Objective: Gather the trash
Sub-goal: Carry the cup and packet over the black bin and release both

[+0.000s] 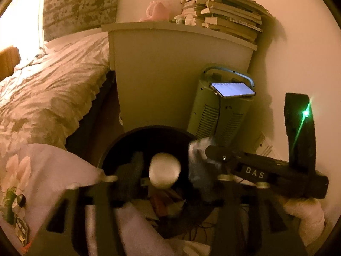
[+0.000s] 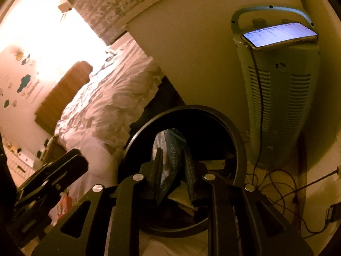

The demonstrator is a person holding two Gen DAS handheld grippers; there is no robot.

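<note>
A round black bin (image 1: 149,129) stands on the floor below both tools, with paper and wrappers inside. My left gripper (image 1: 172,179) is open wide over it. A blurred white crumpled ball (image 1: 164,170) hangs loose between its fingers, touching neither. From the right, my right gripper (image 1: 204,155) reaches over the same bin (image 2: 240,149). In the right wrist view a blue-grey printed packet (image 2: 170,160) stands upright between the right gripper's (image 2: 173,170) parted fingers, apparently loose. In the left wrist view that packet (image 1: 198,149) is smeared while the finger beside it is sharp.
A pale green heater (image 2: 277,98) with a lit phone (image 2: 279,35) on top stands right behind the bin, cables (image 2: 277,187) trailing beside it. A white bedside cabinet (image 1: 170,74) carries a stack of books (image 1: 226,15). The bed with its ruffled duvet (image 1: 53,89) fills the left; a pink floral cloth (image 1: 42,170) lies near.
</note>
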